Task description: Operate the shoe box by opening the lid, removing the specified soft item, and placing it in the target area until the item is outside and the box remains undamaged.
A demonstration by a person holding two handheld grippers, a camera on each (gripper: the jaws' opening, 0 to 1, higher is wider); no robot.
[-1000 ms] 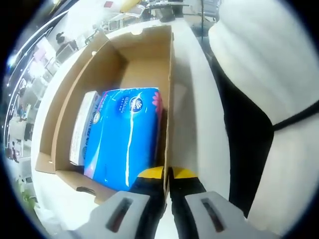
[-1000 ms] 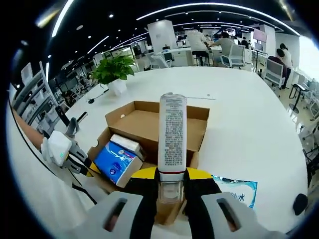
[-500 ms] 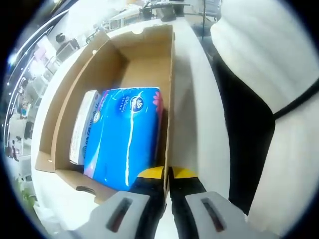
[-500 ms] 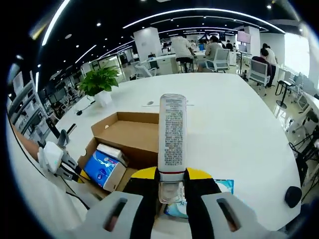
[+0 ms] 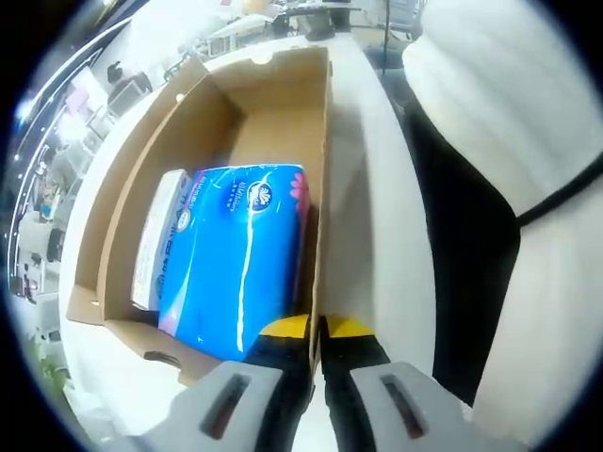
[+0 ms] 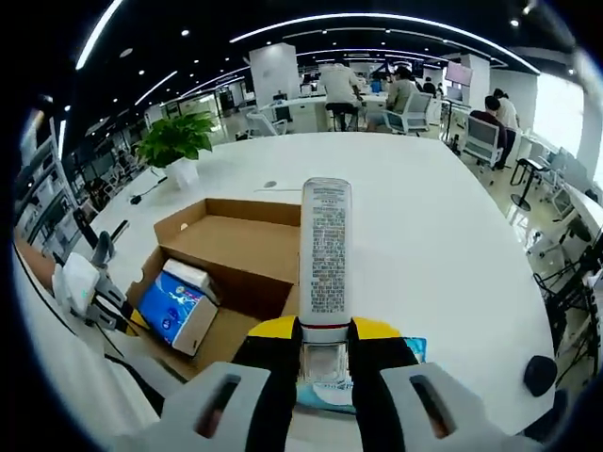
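Observation:
An open cardboard shoe box [image 5: 217, 122] lies on a white table. Inside it are a blue soft tissue pack [image 5: 236, 254] and a white pack [image 5: 160, 235] beside it. My left gripper [image 5: 317, 330] is shut on the box's near side wall, the cardboard edge between its jaws. In the right gripper view the box [image 6: 236, 250] sits to the left with the blue pack [image 6: 170, 306] in it, and the left gripper [image 6: 89, 282] is at its near end. My right gripper [image 6: 325, 344] is shut on a white printed tube [image 6: 325, 250] held upright, to the right of the box.
A blue and white packet [image 6: 415, 353] lies on the white table [image 6: 424, 235] just under my right gripper. A potted plant [image 6: 174, 141] stands at the far left. A person's white sleeve [image 5: 509, 141] is close on the right. Chairs and people are far behind.
The right gripper's camera has moved right, away from the box, still holding the tube; the box now sits further left in its view. The left gripper has stayed on the box wall.

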